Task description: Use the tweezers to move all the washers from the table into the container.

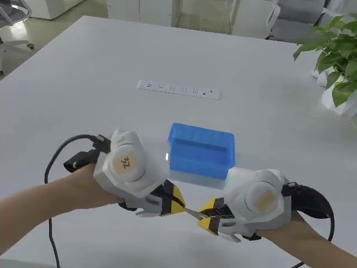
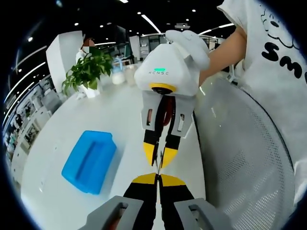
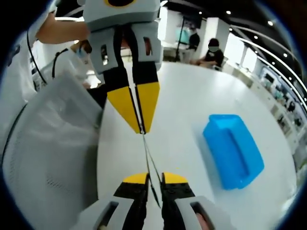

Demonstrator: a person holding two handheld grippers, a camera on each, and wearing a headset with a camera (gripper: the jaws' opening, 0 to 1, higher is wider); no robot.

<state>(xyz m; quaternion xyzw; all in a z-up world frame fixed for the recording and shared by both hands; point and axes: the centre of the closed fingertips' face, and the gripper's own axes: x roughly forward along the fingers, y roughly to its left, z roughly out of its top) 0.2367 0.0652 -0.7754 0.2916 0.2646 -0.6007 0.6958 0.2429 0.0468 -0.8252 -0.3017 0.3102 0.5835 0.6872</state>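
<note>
Thin metal tweezers (image 1: 192,212) bridge the small gap between my two grippers, low over the white table (image 1: 83,78). My left gripper (image 1: 178,202) is shut on one end and my right gripper (image 1: 204,216) is shut on the other. In the right gripper view the tweezers (image 3: 147,158) run from my right gripper (image 3: 153,178) up to the left gripper's yellow tips (image 3: 142,129). The left gripper view has my left gripper (image 2: 158,178) meeting the right gripper (image 2: 159,160) tip to tip. The blue container (image 1: 201,148) stands just beyond both grippers. I can make out no washers.
A white power strip (image 1: 178,89) lies on the table farther back. A potted plant (image 1: 334,50) stands at the far right edge. A mesh chair back (image 2: 240,158) sits by the near table edge. People sit at a distant table (image 3: 211,50).
</note>
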